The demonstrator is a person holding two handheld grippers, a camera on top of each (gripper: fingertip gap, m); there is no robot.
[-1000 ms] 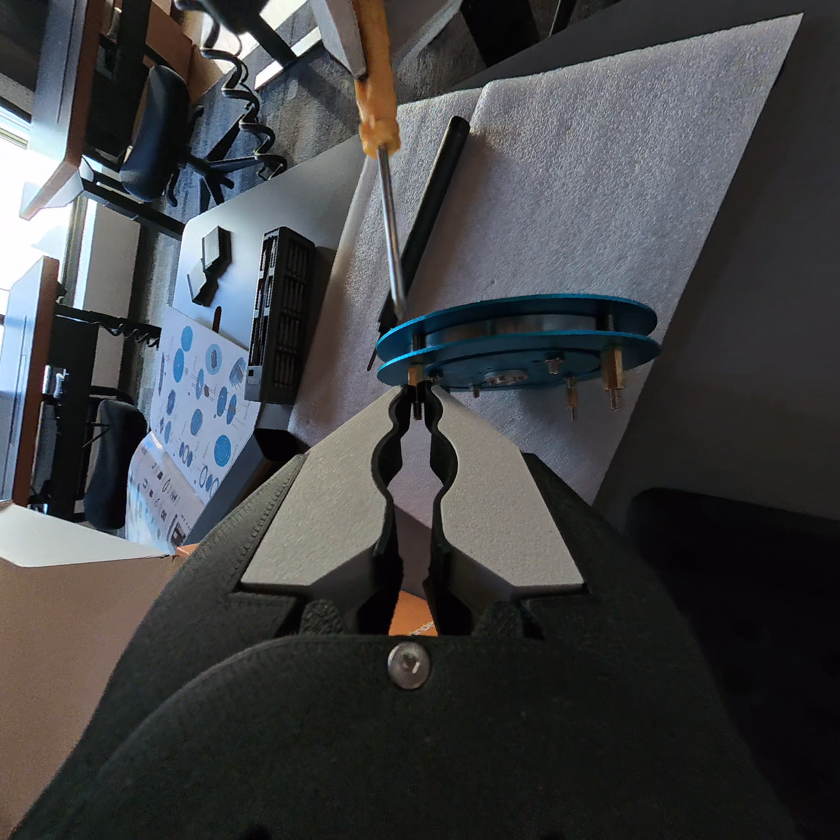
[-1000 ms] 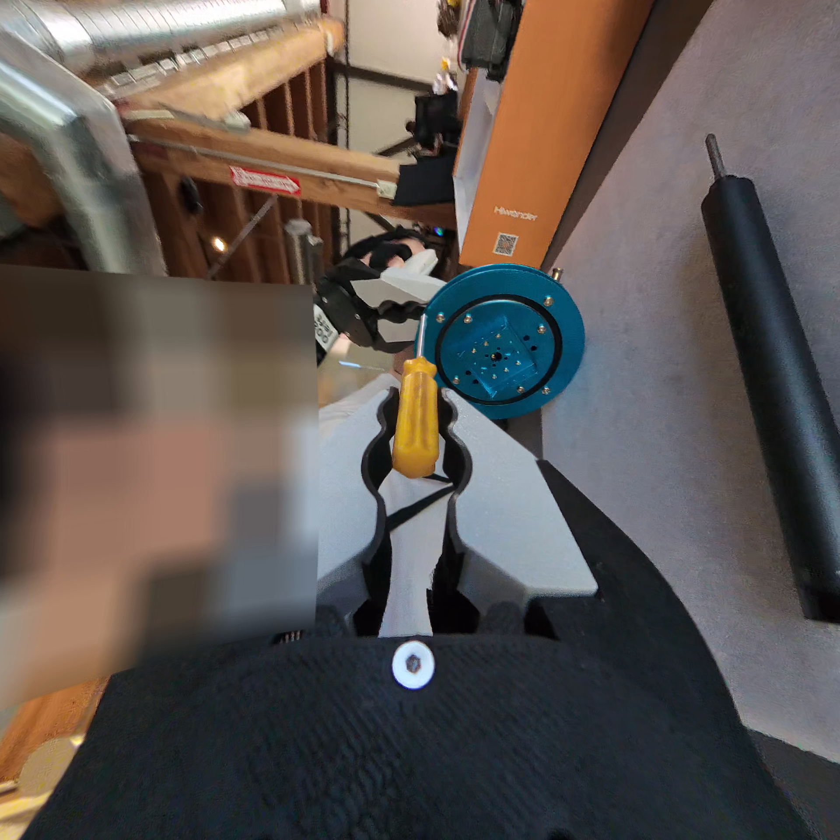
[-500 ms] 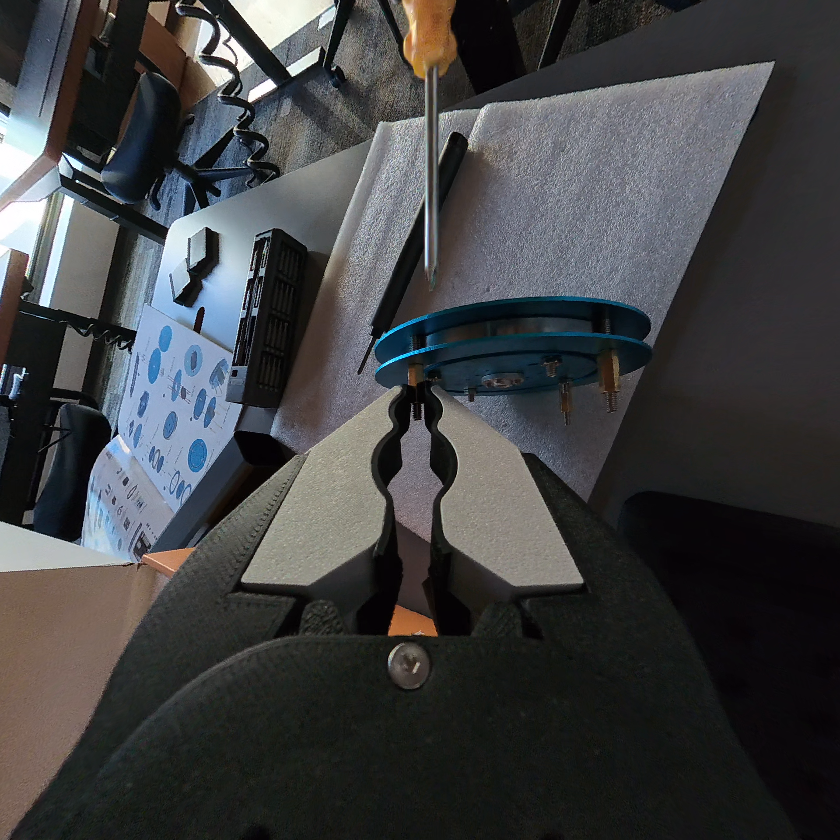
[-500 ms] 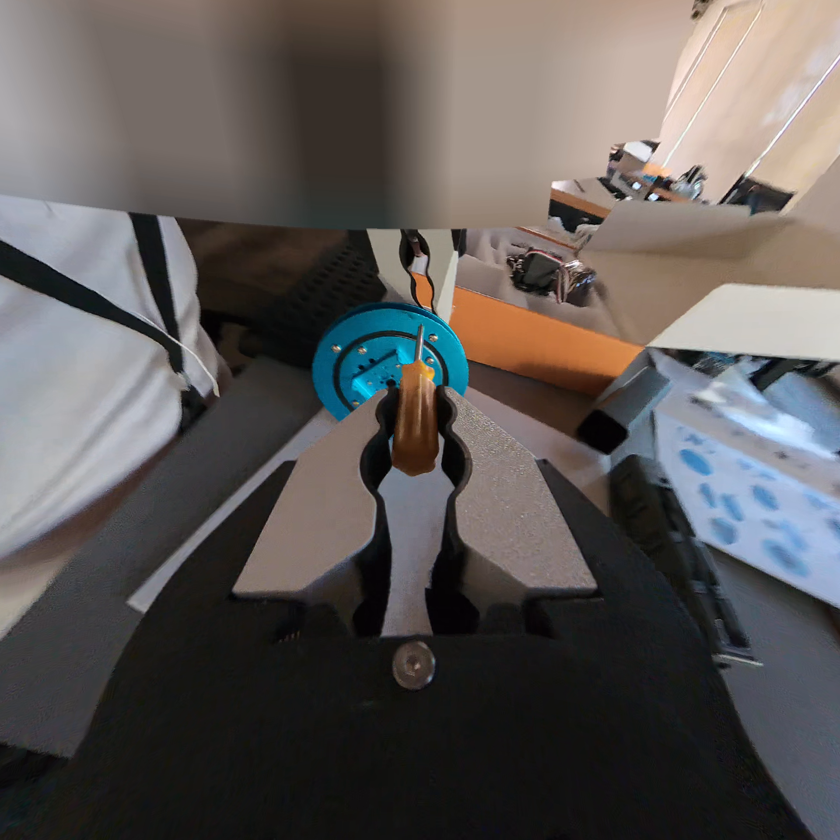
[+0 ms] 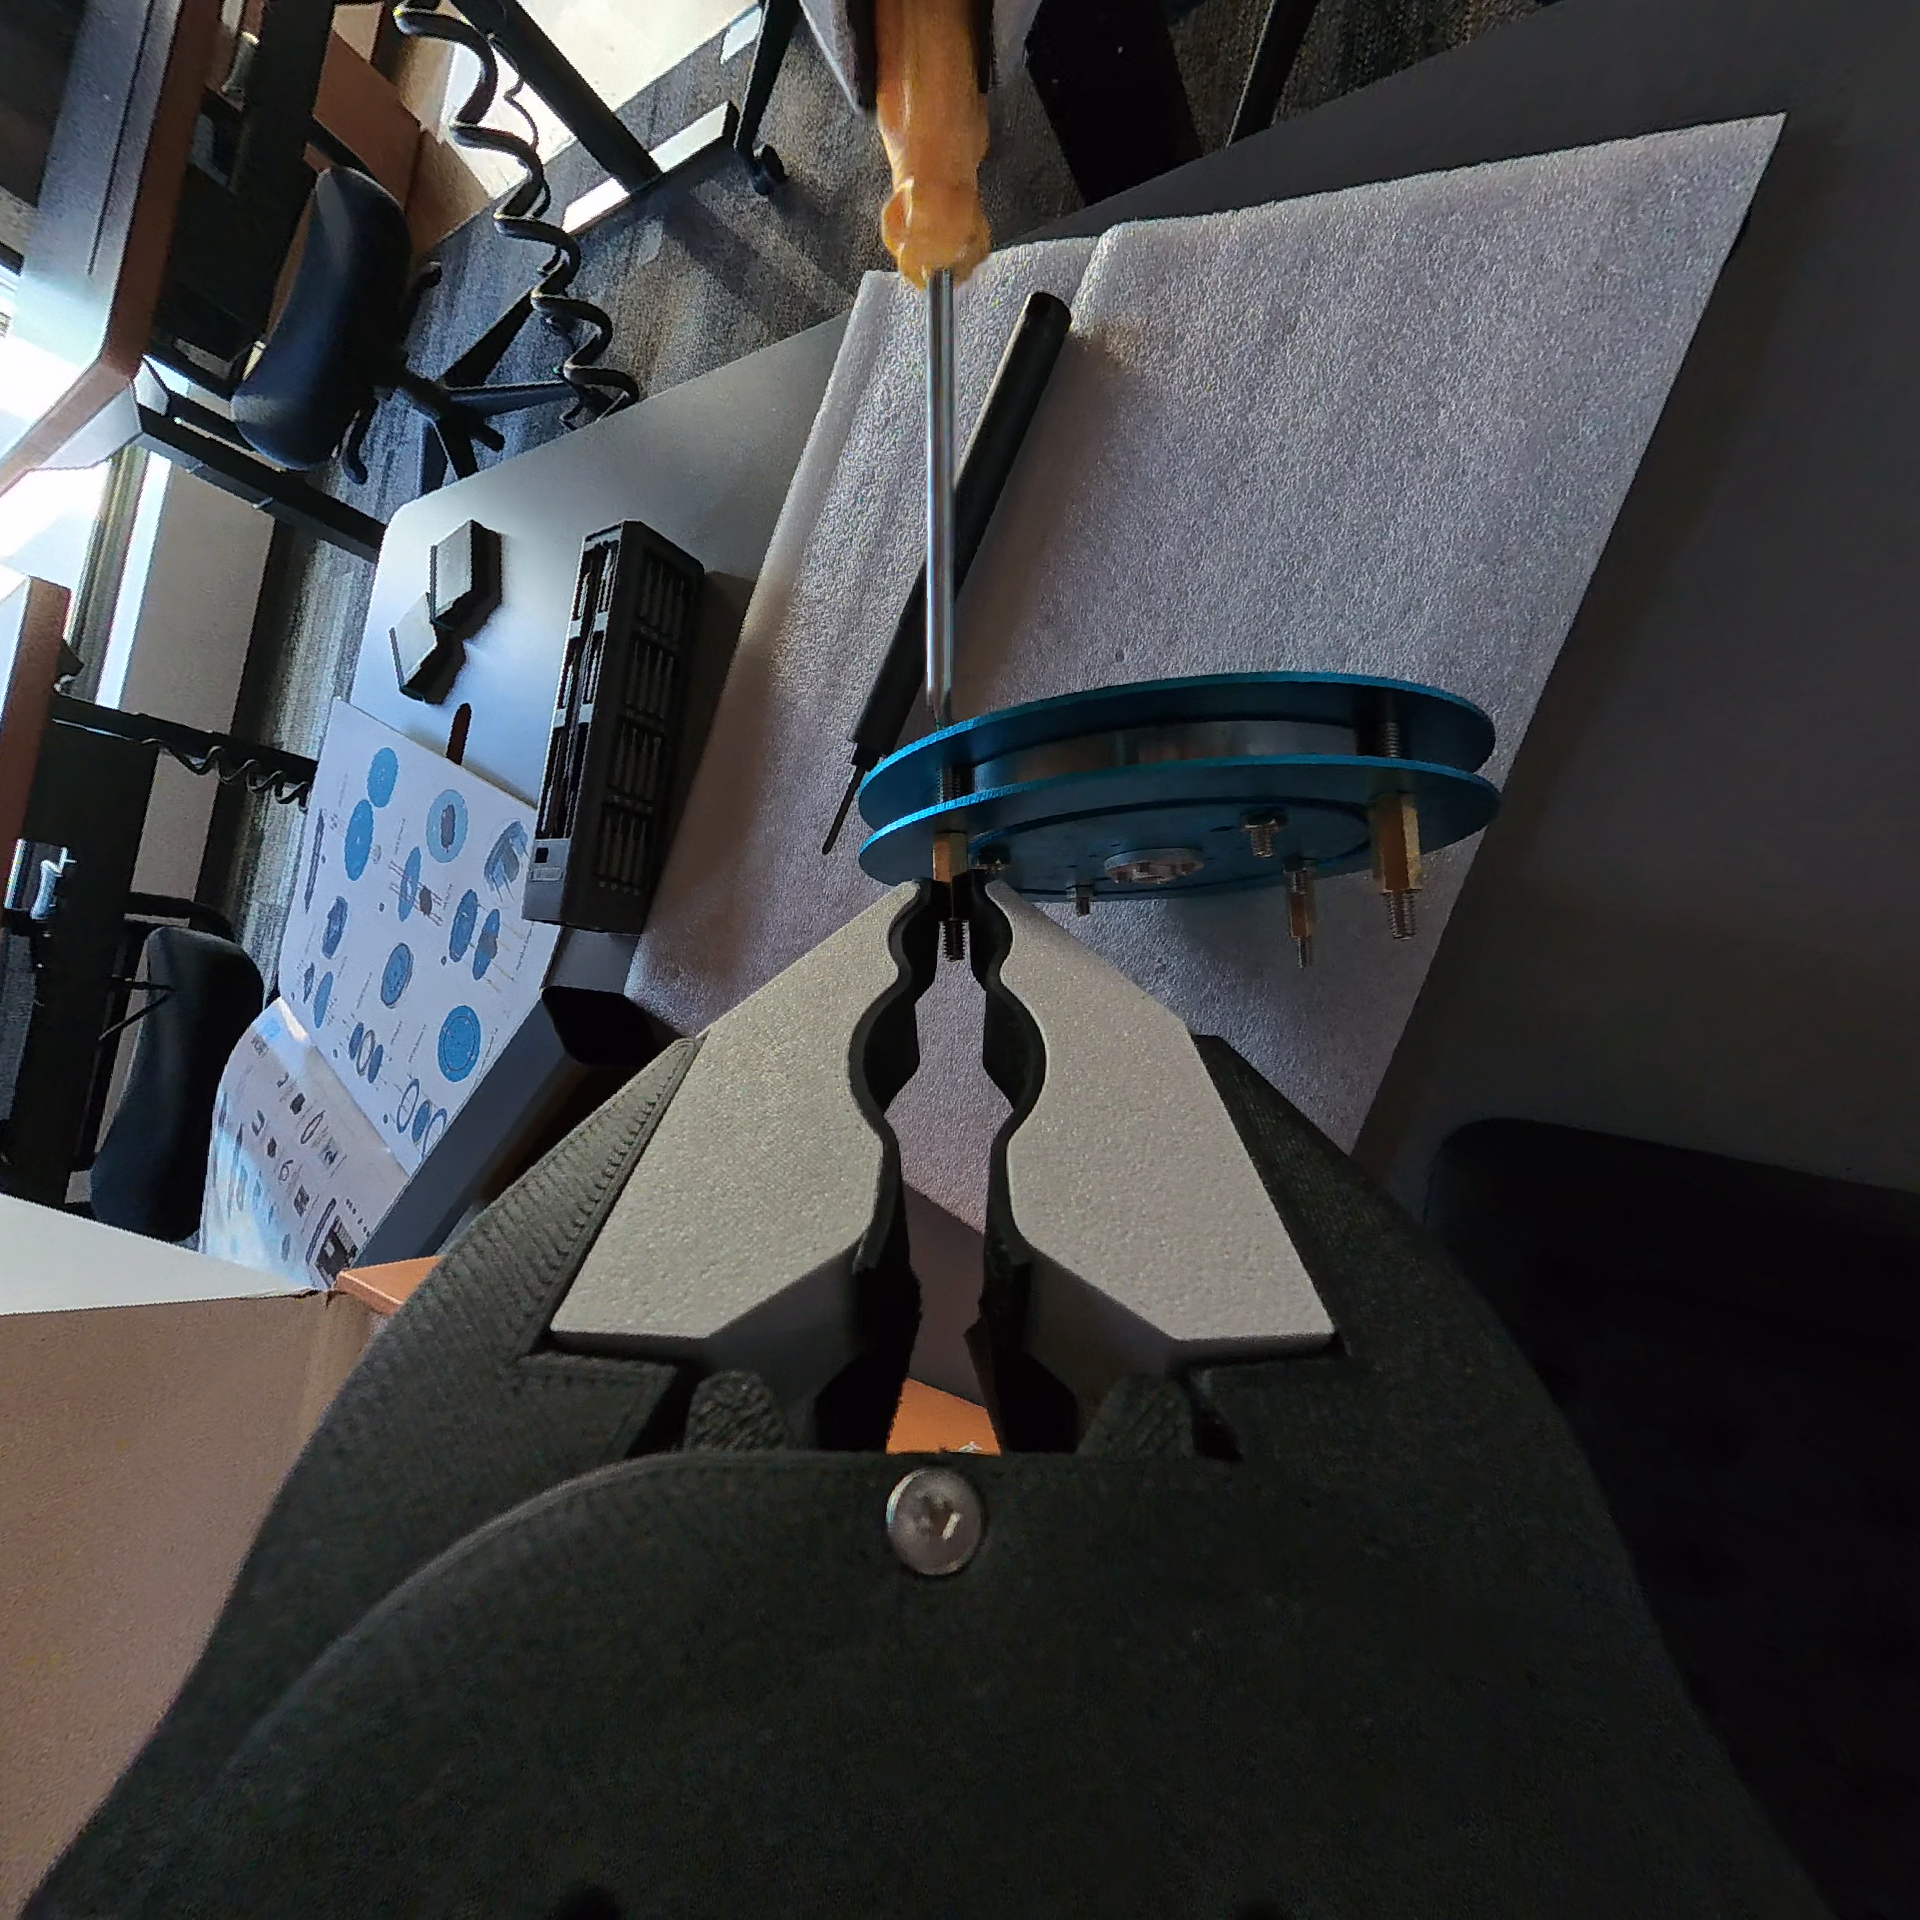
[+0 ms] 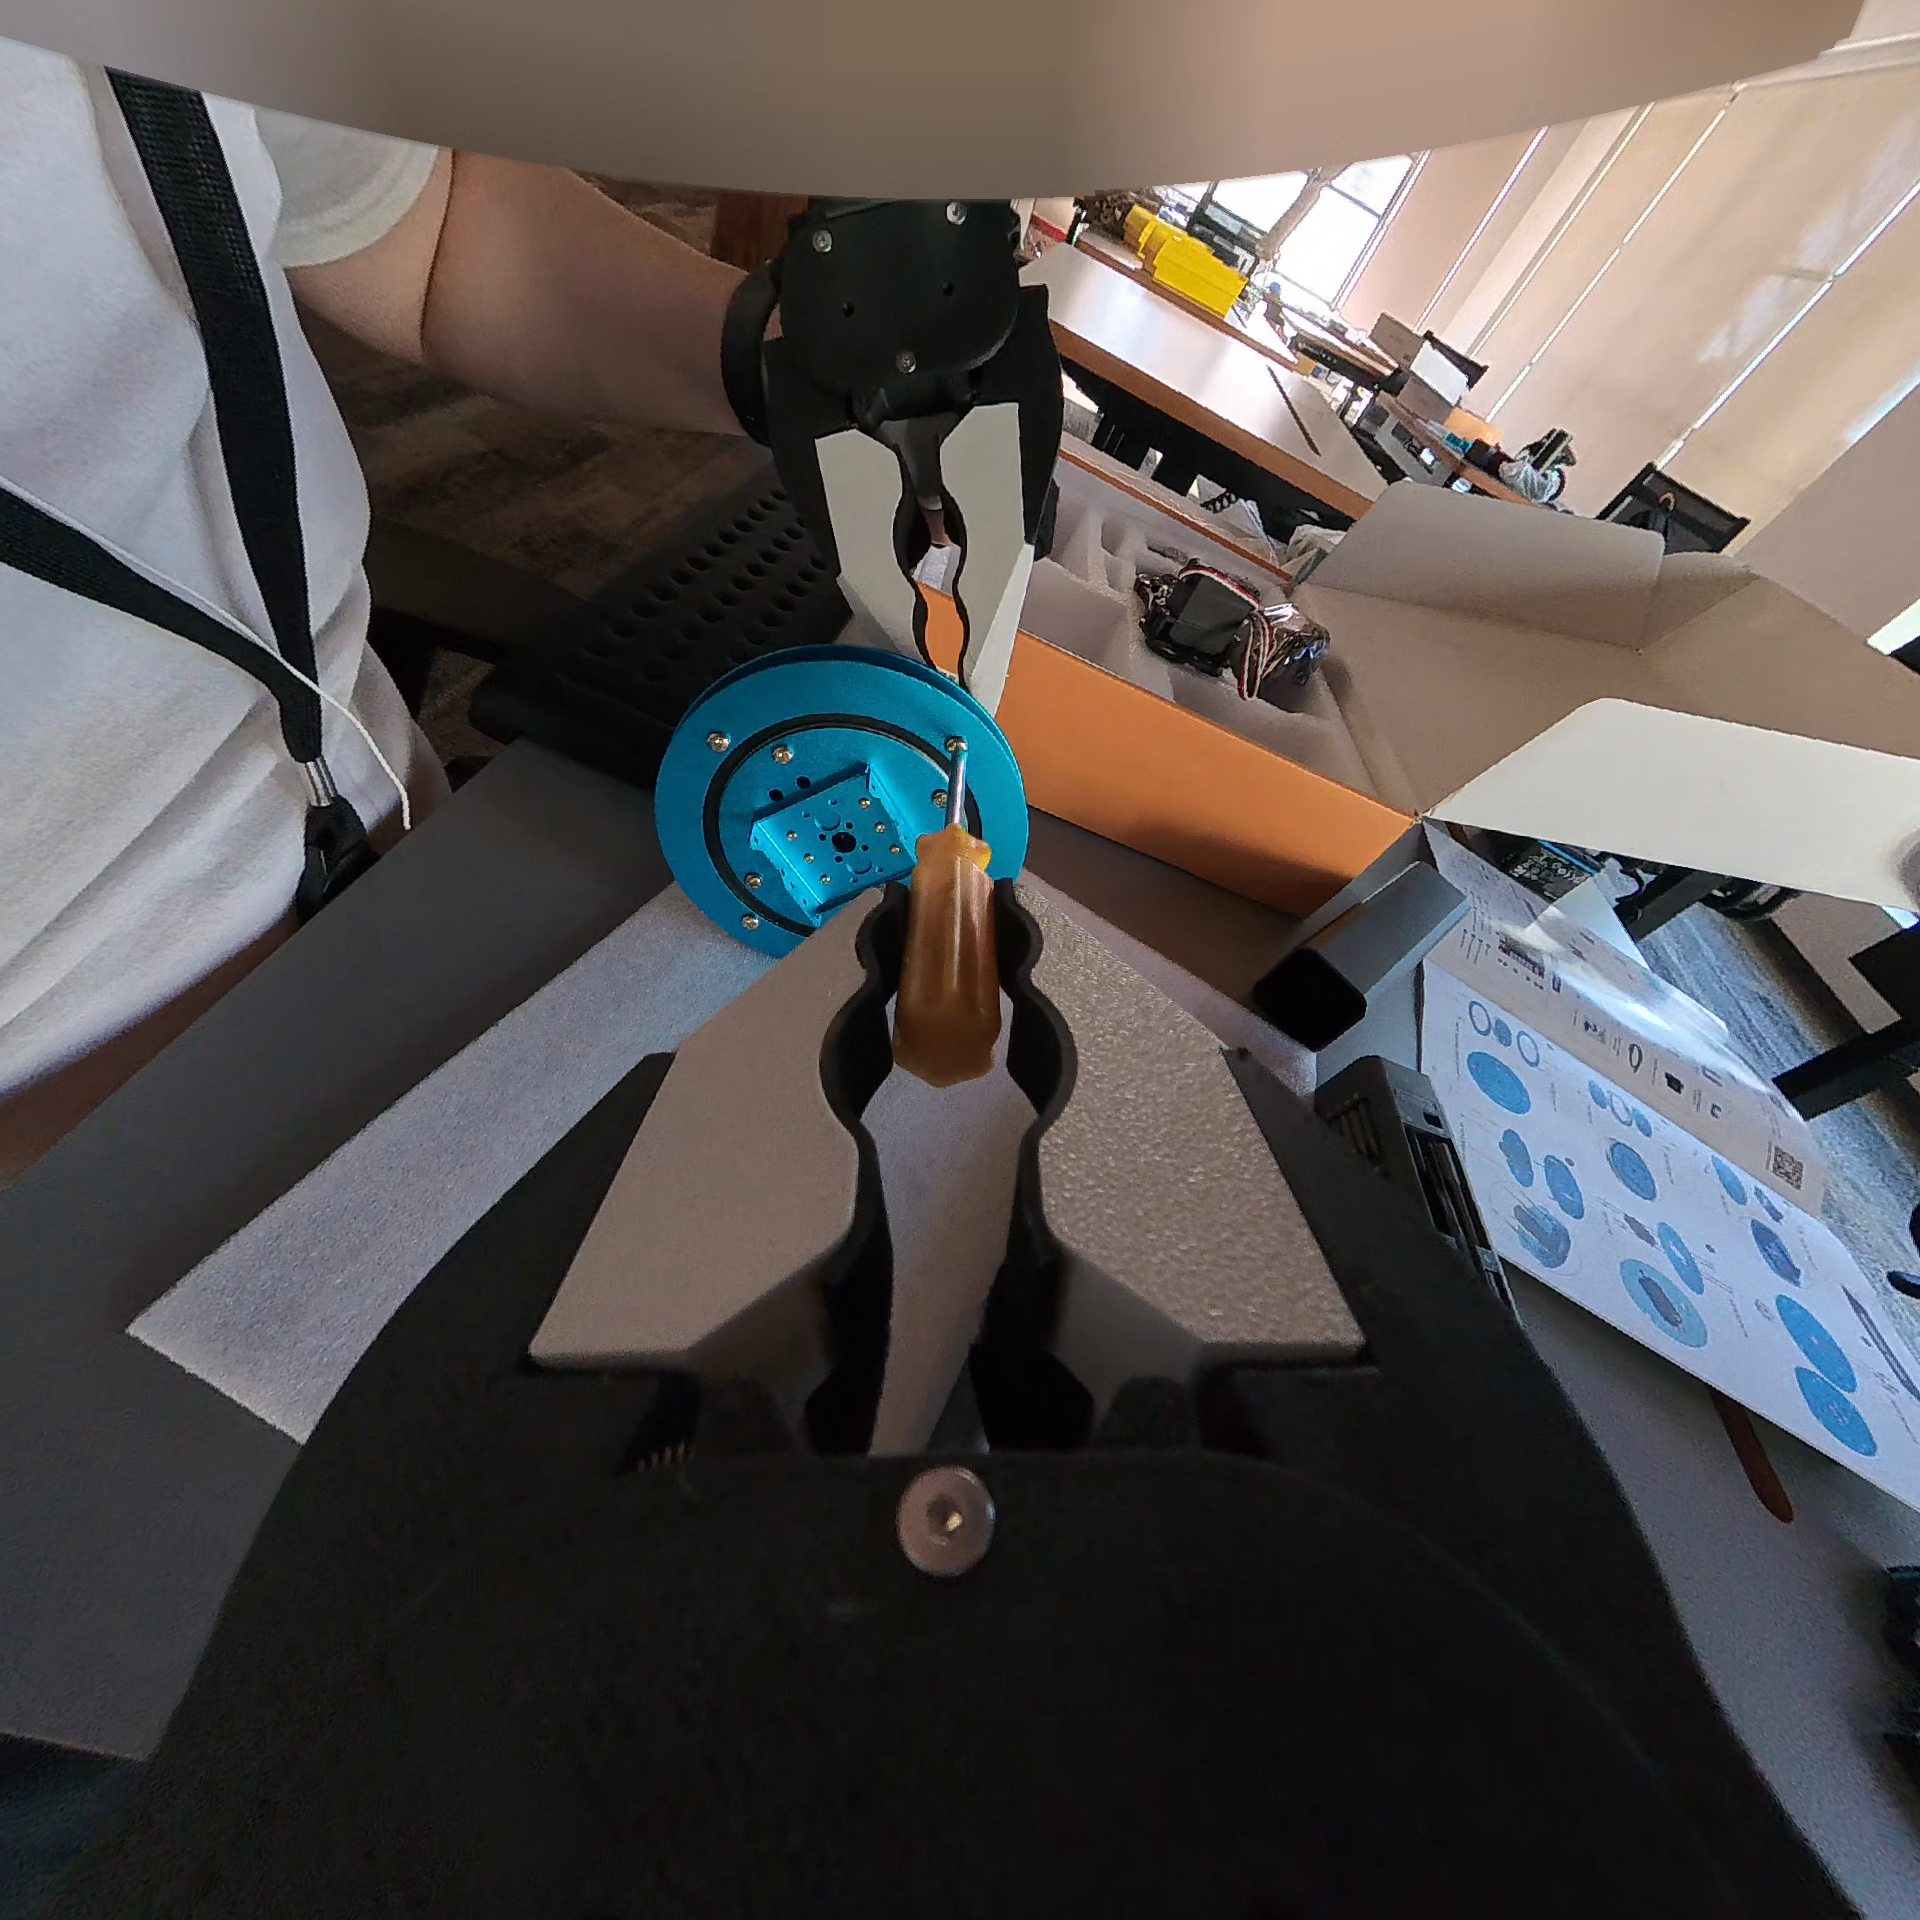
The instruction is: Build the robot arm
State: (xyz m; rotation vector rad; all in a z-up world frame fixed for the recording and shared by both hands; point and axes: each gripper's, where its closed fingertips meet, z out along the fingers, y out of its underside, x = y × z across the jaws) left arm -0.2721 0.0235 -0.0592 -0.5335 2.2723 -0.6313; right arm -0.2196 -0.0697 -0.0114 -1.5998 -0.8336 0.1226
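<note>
- Right now the left gripper (image 5: 951, 920) is clamped narrow on a small brass standoff (image 5: 949, 862) under the rim of the blue disc assembly (image 5: 1174, 769), holding the assembly up off the white foam mat (image 5: 1351, 436).
- Opposite it, the right gripper (image 6: 945, 914) is closed around the amber handle of the screwdriver (image 6: 943, 977); the steel shaft reaches forward and its tip sits on a screw at the disc's edge, above the held standoff.
- Two thin blue metal plates with a silvery ring between them make up the assembly, and more standoffs and screw ends stick out underneath; it looks rigid and fairly light, with smooth faces that would likely slip under a pinch.
- Judging by that, the standoffs or the rim are the safer places to hold, not the threaded ends.
- Behind the disc a black rod (image 5: 966, 520) lies on the mat.
- Nearby on the grey table sit a black slotted case (image 5: 613, 727), a printed sheet with blue circles (image 6: 1662, 1226) and an open orange box (image 6: 1174, 769).
</note>
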